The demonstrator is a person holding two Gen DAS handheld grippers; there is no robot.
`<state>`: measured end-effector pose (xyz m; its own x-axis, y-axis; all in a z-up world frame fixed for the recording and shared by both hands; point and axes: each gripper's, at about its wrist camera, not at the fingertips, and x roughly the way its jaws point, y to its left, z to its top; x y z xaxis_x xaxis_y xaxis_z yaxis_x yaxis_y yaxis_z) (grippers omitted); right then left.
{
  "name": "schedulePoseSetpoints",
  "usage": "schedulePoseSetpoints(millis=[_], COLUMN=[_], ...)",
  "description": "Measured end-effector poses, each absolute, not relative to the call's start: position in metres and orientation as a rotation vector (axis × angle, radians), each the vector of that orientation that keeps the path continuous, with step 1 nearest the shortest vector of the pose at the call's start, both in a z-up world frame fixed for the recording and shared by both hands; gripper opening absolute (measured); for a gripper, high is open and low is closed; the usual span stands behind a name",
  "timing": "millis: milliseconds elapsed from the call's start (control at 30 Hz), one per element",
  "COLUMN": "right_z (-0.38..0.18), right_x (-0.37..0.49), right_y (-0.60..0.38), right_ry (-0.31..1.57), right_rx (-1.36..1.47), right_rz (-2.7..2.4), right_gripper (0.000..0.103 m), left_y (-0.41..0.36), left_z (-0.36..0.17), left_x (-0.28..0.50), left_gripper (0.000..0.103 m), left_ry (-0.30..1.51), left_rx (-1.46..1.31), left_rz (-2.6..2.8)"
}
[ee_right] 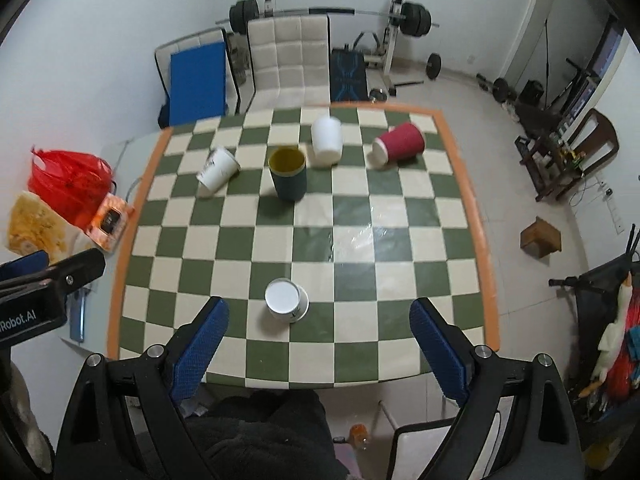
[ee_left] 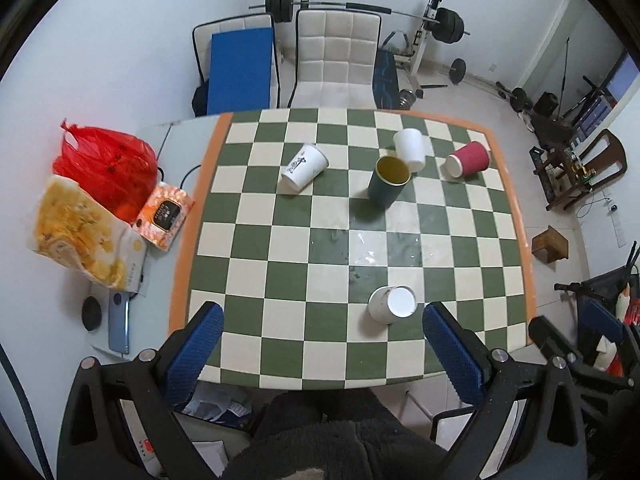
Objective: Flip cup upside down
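A small white cup [ee_left: 391, 304] stands upside down near the front of the checkered table [ee_left: 280, 280], its flat base up; it also shows in the right wrist view [ee_right: 286, 300]. My left gripper [ee_left: 322, 344] is open and empty, held above the front edge, the cup just ahead between its fingers. My right gripper [ee_right: 318, 340] is open and empty, likewise above the front edge. Farther back a dark green cup [ee_left: 388, 181] stands upright, and a printed white cup [ee_left: 304, 167], a plain white cup [ee_left: 410, 149] and a red cup [ee_left: 468, 159] lie on their sides.
A red bag [ee_left: 106, 168], a snack bag [ee_left: 80, 232], an orange packet [ee_left: 165, 216] and a phone [ee_left: 119, 328] lie left of the checkered cloth. A white chair [ee_left: 336, 64] and weights stand behind the table. A wooden box [ee_left: 550, 244] sits on the floor at right.
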<state>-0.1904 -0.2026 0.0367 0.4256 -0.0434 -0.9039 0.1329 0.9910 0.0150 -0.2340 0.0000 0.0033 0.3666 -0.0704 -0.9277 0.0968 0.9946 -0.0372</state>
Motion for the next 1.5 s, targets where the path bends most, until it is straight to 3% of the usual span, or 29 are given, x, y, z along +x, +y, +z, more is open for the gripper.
schedulePoseSetpoints(millis=[400,1500], right_z=[0.113,0.124], right_x=[-0.216,-0.223], right_y=[-0.209,-0.206], right_ry=[1.050,1.039], right_rx=[0.104,0.111], right_rz=[-0.138,-0.123], right_gripper=[0.094,0.097], left_y=[0.001,0.007], left_z=[0.052,0.069], left_x=[-0.260,-0.272], left_gripper=[0.102,0.102], left_ry=[1.127,1.088], left_rx=[0.031,0.038], left_rz=[-0.104,-0.089])
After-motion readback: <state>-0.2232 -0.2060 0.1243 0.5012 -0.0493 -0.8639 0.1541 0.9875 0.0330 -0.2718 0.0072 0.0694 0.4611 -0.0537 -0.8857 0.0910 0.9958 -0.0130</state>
